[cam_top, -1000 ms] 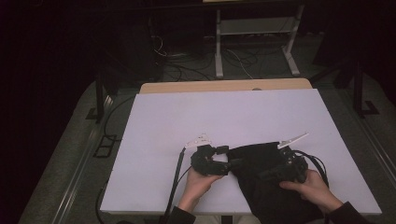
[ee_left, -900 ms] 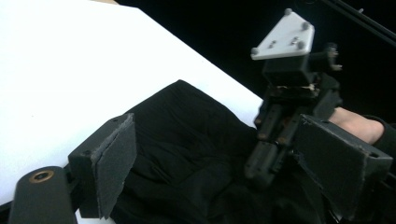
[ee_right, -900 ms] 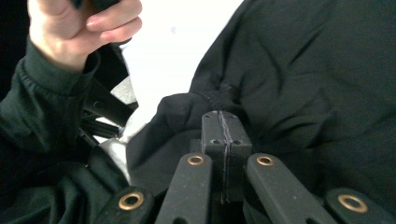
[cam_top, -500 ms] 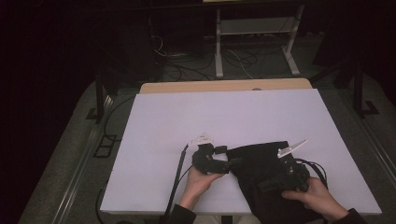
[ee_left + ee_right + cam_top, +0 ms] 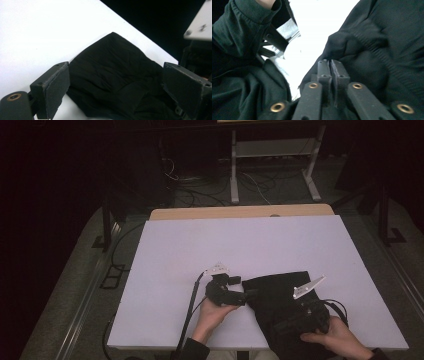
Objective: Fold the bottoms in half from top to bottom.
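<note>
Black garment [image 5: 280, 302]: lies crumpled on the white worktop [image 5: 200, 250], near its front edge, right of centre.

Left tool [image 5: 239, 296]: jaws spread wide, level with the garment's left edge; the cloth lies between and beyond them, unpinched.

Right tool [image 5: 331, 65]: pads nearly together, having just parted slightly; the tip sits against a garment fold, with no cloth seen between the pads.

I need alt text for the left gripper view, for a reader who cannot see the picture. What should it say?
A crumpled black garment lies on a white table, seen between the two wide-open black jaws of the left gripper. One corner of the cloth points toward the table's far edge, beyond which all is dark. The other gripper's grey plate shows at the upper right.
</note>
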Tool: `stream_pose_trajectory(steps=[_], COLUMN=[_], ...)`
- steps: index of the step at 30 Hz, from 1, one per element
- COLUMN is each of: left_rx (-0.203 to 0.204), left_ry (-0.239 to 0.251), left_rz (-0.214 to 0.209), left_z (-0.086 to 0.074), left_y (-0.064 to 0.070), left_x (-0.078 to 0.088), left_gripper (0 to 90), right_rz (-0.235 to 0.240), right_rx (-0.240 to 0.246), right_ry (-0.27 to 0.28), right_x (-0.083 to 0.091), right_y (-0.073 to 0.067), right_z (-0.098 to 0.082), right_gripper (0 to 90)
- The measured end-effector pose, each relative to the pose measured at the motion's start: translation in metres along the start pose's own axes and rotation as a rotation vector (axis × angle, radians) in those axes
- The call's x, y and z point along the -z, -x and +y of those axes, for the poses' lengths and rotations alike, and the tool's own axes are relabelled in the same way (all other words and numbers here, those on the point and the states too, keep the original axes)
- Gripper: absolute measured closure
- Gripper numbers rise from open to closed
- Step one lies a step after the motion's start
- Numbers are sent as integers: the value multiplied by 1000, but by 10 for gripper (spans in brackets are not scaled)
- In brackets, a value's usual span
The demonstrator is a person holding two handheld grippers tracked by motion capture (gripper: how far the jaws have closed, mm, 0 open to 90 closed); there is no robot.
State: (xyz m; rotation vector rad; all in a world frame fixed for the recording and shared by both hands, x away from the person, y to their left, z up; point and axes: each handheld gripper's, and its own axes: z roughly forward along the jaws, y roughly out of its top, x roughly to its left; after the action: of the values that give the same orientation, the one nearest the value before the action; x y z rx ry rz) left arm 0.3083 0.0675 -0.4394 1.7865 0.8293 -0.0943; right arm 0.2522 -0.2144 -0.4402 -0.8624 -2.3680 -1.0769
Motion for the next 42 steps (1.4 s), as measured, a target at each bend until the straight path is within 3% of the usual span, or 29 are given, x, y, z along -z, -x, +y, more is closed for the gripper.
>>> stream_pose_trajectory(steps=[6, 11, 16, 19, 23, 31, 42], left_rx=[5, 4, 2, -7, -15, -25, -17], left_ry=[-19, -33, -47, -55, -67, -76, -108], left_rz=[15, 19, 23, 26, 33, 37, 46], left_z=[4, 11, 17, 20, 22, 22, 20], left_y=[-4, -4, -6, -7, -8, -9, -14], left_x=[-2, -4, -6, -6, -7, -13, -29], left_gripper=[87, 88, 88, 88, 88, 87, 88], right_rz=[-46, -121, -169, -177, -165, -172, -253], right_rx=[35, 72, 79, 79, 63, 49, 12], right_ry=[82, 131, 184, 219, 259, 305, 345], right_x=[17, 33, 53, 65, 77, 90, 104], right_y=[-1, -3, -2, 0, 7, 25, 63], right_z=[7, 13, 20, 24, 30, 30, 19], right_gripper=[729, 640, 484, 378, 171, 3, 0])
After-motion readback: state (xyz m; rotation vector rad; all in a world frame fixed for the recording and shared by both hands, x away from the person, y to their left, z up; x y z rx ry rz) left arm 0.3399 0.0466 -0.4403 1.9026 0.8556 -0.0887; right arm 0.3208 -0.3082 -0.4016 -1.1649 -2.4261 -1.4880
